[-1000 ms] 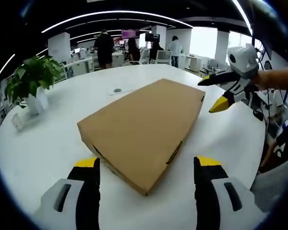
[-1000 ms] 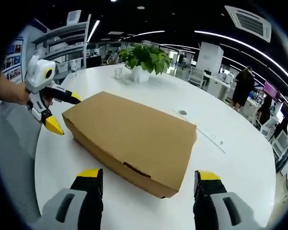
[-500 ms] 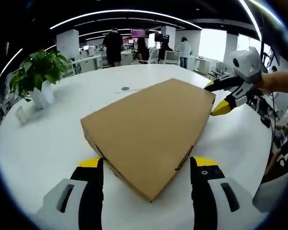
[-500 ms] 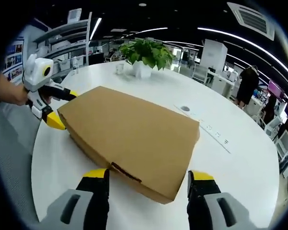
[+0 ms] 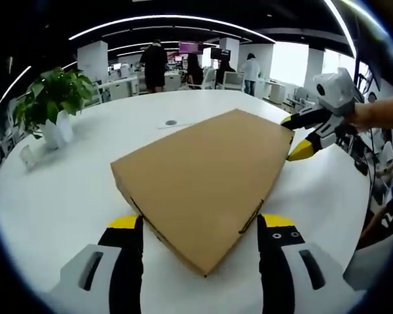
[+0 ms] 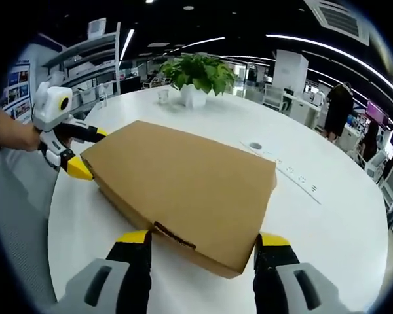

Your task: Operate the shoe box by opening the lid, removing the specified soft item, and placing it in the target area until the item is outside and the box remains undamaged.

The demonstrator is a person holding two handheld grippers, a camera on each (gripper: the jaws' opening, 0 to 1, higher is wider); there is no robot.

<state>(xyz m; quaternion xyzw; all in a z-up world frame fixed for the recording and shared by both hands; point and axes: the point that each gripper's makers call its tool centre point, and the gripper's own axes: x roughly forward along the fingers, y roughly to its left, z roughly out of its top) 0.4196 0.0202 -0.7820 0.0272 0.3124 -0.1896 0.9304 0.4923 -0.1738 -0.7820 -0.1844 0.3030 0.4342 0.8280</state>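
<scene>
Closed shoe box (image 5: 203,180) flat on white table (image 5: 65,196), opposite corners between spread fingers of left gripper (image 5: 200,243) and right gripper (image 6: 202,256).

Round white tabletop (image 5: 65,196). Potted green plant (image 5: 49,104) in a white pot near the far edge; small clear cup (image 6: 162,97) just beside it. Grey round grommet (image 6: 255,146) set in the surface. People (image 5: 154,62) standing among office desks beyond.

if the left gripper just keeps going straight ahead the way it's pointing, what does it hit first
Most likely the near corner of the closed shoe box. The left gripper is open, its jaws either side of that corner, so the box would slide between them, though the exact depth is hard to judge.
</scene>
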